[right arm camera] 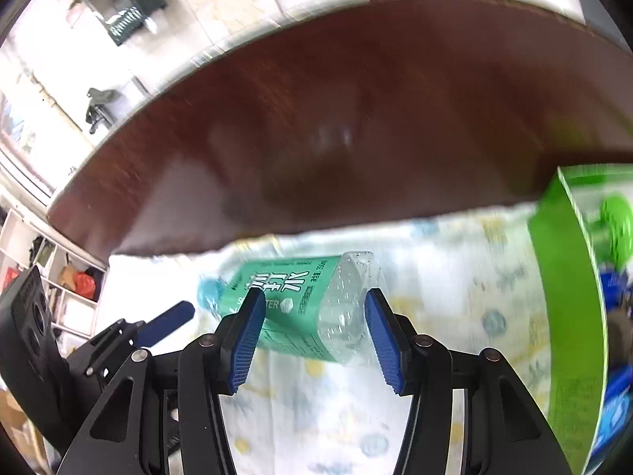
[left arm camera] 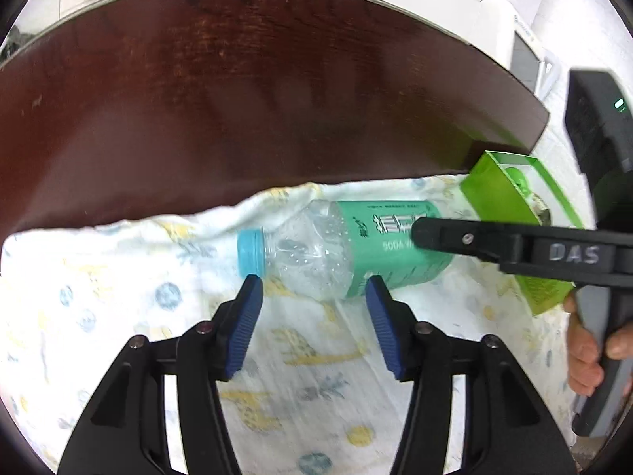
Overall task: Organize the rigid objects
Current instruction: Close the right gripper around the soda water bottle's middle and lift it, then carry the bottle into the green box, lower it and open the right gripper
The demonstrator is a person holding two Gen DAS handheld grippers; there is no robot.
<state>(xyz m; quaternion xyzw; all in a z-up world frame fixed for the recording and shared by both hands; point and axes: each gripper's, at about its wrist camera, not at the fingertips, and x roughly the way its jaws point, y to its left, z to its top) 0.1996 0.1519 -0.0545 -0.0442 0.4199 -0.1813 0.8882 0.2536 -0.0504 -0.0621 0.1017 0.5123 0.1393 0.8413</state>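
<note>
Left gripper [left arm camera: 314, 295] before bottle [left arm camera: 336, 249], green box [left arm camera: 510, 194] half hidden.

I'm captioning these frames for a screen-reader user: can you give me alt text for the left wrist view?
A plastic soda water bottle with a teal label and blue cap lies on its side on a patterned cloth over a dark wooden table. The open left gripper hovers just short of it, while the right gripper reaches in over its label, with a green box behind.

Both wrist cameras looked steeply down, close over the cloth [left arm camera: 300, 376] at the table's [left arm camera: 237, 99] near edge; both caught the lying bottle [left arm camera: 348, 249], from opposite ends.
</note>
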